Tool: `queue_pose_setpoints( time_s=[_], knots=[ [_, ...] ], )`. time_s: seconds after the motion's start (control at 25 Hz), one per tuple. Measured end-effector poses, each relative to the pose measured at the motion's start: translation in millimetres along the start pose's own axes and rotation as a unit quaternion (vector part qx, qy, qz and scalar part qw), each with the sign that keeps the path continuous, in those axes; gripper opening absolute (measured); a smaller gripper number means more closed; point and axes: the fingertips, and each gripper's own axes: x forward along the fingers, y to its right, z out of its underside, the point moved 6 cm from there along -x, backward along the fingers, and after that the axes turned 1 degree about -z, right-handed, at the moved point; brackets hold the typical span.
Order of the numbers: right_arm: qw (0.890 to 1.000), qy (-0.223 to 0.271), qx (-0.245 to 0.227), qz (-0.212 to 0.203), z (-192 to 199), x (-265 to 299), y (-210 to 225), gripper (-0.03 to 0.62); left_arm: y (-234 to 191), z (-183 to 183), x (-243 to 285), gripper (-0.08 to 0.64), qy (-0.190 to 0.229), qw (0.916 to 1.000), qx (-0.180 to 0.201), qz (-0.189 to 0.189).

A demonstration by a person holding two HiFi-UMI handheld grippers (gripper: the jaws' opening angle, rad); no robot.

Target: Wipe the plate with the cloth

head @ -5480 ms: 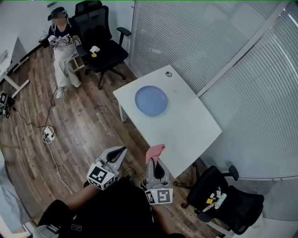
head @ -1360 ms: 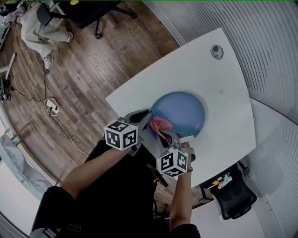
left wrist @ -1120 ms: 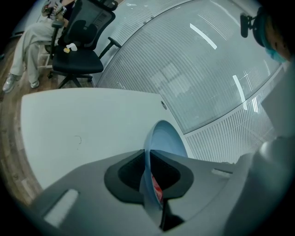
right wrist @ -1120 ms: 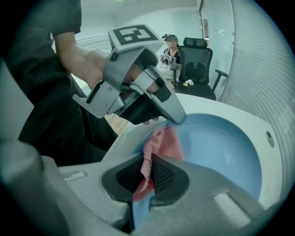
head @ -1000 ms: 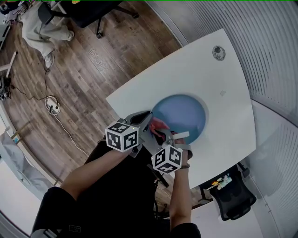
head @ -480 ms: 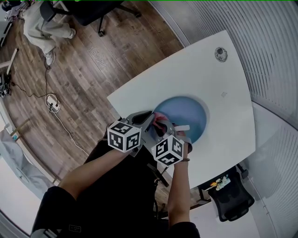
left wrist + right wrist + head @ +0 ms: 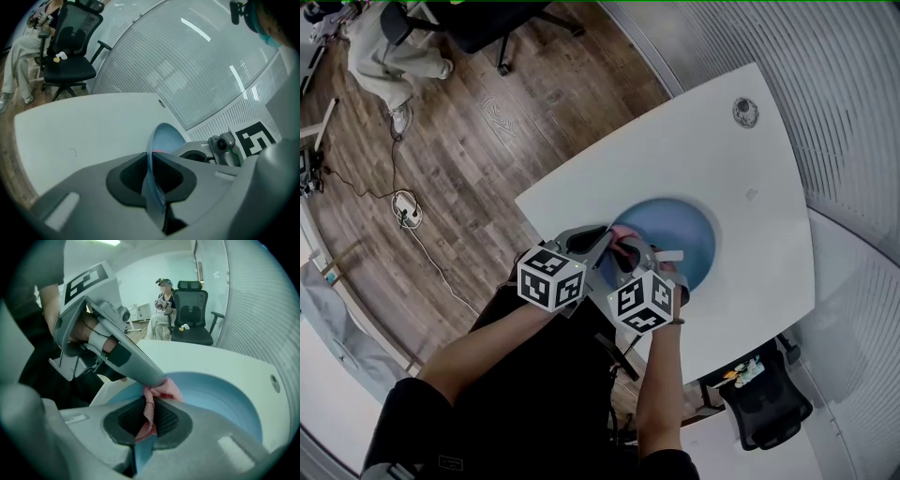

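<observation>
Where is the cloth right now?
In the head view, the pink cloth is pinched in the right gripper, on the near-left edge of the blue plate beside the left gripper.

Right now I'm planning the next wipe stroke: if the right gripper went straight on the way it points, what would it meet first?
Probably the plate: the right gripper, jaws shut on the cloth, points down into its hollow, so the cloth bunched at its tip would press on the plate first.
</observation>
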Motion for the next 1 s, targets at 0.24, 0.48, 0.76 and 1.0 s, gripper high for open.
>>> queue_pose_setpoints(
  time_s=[0.24, 0.48, 0.76, 1.0],
  knots=[
    [0.999, -0.017, -0.025, -0.016, -4, 1, 7, 0.025, -2, -5, 1, 0.028, -0.01, 0.9999, 0.002, 0.007],
    [0.998, -0.033, -0.055, -0.022, -6, -1, 14, 0.026, -2, -8, 2, 0.032, -0.013, 0.9998, 0.002, 0.016],
    [0.996, -0.036, -0.081, -0.023, -6, -3, 24, 0.026, -3, -9, 2, 0.033, -0.019, 0.9995, -0.004, 0.023],
    [0.996, -0.033, -0.082, 0.027, -9, -9, 57, 0.026, -1, -8, 3, 0.036, -0.027, 0.9994, 0.012, 0.019]
  ],
)
